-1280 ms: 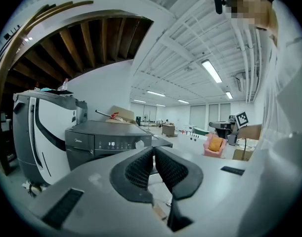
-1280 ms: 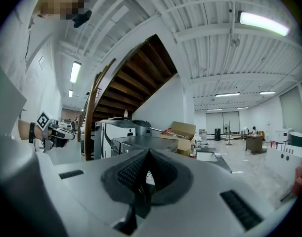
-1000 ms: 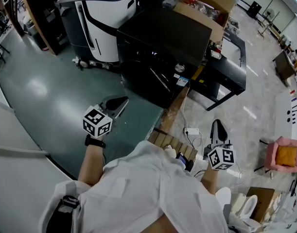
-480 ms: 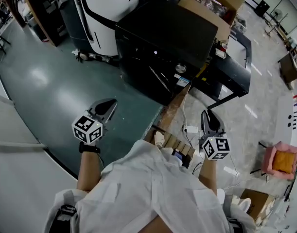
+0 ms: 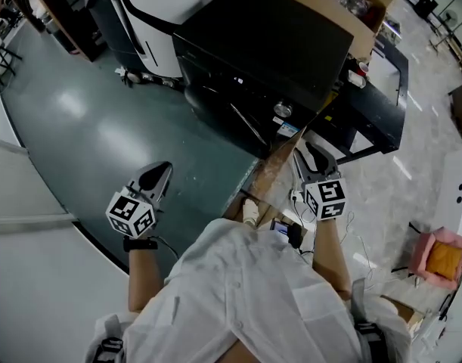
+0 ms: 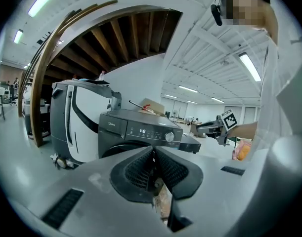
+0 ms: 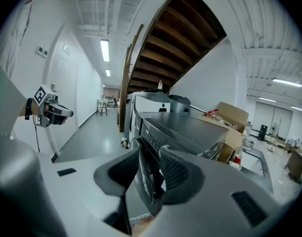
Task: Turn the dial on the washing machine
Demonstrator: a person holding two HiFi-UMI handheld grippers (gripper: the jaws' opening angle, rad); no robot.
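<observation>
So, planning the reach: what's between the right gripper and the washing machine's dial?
Nothing blocks it: the head view shows only a sticker on the washing machine between right gripper and dial.

Left gripper (image 5: pixel 156 176) held low, jaws together, empty. Right gripper (image 5: pixel 314 159) extended forward, jaws apart, empty.

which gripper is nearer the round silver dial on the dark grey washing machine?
Right. The right gripper is just short of the round silver dial; the left gripper is far off over the green floor.
</observation>
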